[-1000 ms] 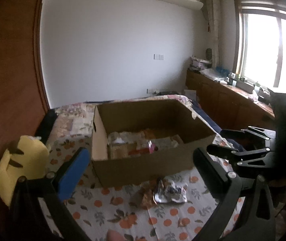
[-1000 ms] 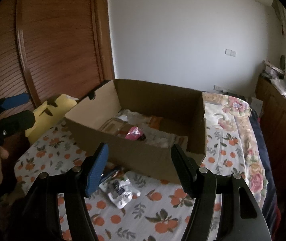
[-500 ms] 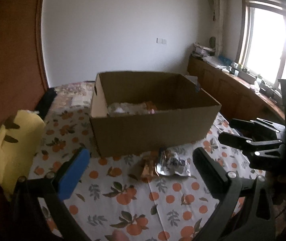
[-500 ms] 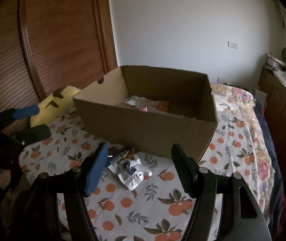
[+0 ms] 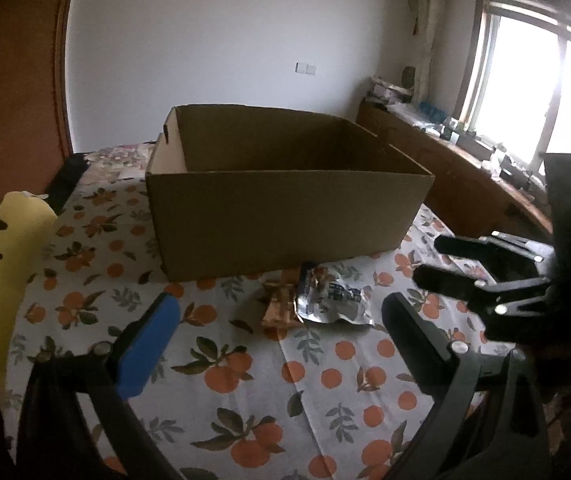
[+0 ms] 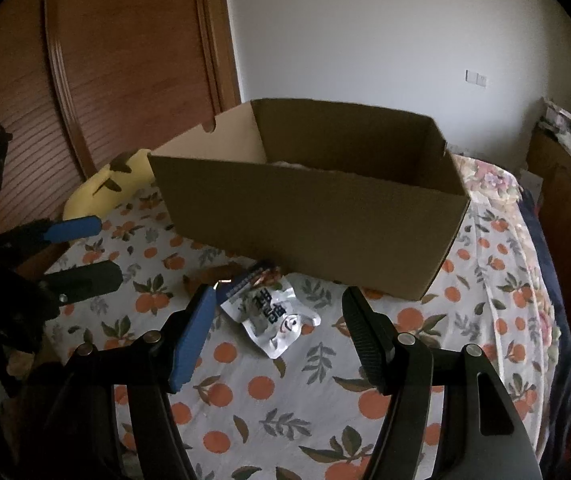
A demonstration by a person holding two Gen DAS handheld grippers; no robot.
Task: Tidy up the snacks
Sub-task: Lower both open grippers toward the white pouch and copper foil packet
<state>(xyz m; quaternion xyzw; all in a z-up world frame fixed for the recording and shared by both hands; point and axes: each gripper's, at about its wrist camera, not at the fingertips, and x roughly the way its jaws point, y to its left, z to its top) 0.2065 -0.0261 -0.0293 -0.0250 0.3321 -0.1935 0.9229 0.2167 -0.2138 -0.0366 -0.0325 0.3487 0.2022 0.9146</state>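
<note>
A silver snack packet (image 5: 333, 300) lies on the orange-print bedspread (image 5: 245, 400) just in front of an open cardboard box (image 5: 285, 216). A brown packet (image 5: 281, 308) lies against its left side. My left gripper (image 5: 281, 300) hovers open over these packets, touching nothing. In the right wrist view the silver packet (image 6: 273, 320) lies just beyond my right gripper (image 6: 278, 298), which is open and empty. A dark striped packet (image 6: 253, 276) lies by the box (image 6: 313, 216). The near wall hides the box's contents. Each gripper shows in the other's view: right gripper (image 5: 429, 259), left gripper (image 6: 109, 251).
A yellow plush toy (image 5: 1, 248) lies at the left of the bed, also in the right wrist view as the plush toy (image 6: 109, 180). A wooden wardrobe (image 6: 125, 60) stands behind it. A low wooden sideboard (image 5: 465, 184) runs under the window on the right.
Both grippers have sunk toward the bedspread. The box's near wall now hides the snacks inside it, and the loose packets look larger and closer. The jaws' width is unchanged.
</note>
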